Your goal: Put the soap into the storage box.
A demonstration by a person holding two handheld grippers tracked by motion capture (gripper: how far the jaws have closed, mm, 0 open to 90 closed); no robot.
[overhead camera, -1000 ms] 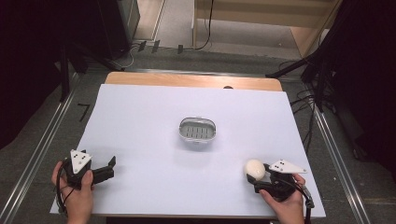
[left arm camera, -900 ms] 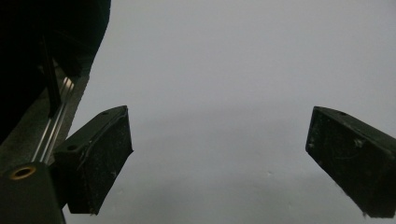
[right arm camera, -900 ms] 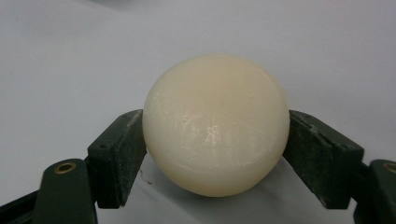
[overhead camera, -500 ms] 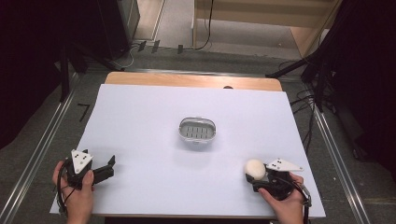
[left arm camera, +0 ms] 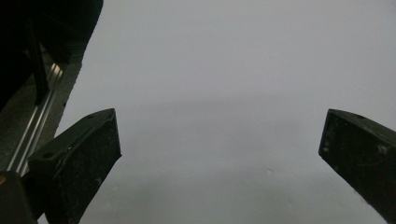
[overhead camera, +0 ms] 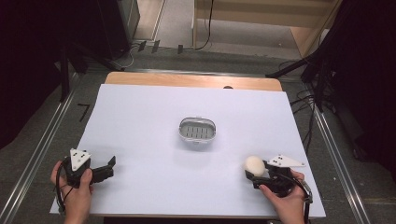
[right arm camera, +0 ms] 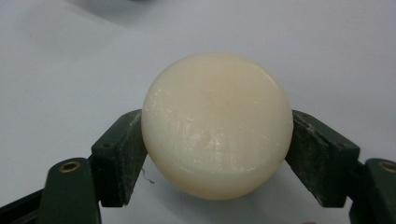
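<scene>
The right gripper [overhead camera: 256, 173] has its jaws closed on the cream-coloured ball [right arm camera: 217, 125], one pad pressed against each flank, as the right gripper view shows; the ball bulges well above and ahead of the pads, so the hold sits low and toward its rear half. In the high view the ball [overhead camera: 254, 164] lies at the tip of that gripper, on or barely off the white surface [overhead camera: 149, 121]; which of the two I cannot tell. The step in hand looks like the grasp itself, just completed, with the lift yet to come.

The small oval basket [overhead camera: 197, 132] stands ahead of the right jaws and off toward the left gripper's side, well apart from the ball. It seems the likely place for the ball. The next move would call for a steady lift without loosening the pinch, since a smooth round thing held below its widest part could squirt forward out of the pads. Then comes a carry over the basket's rim and a release above its slotted floor.

The left gripper [overhead camera: 105, 169] rests well apart from all this, its jaws spread wide with only bare surface between them.
</scene>
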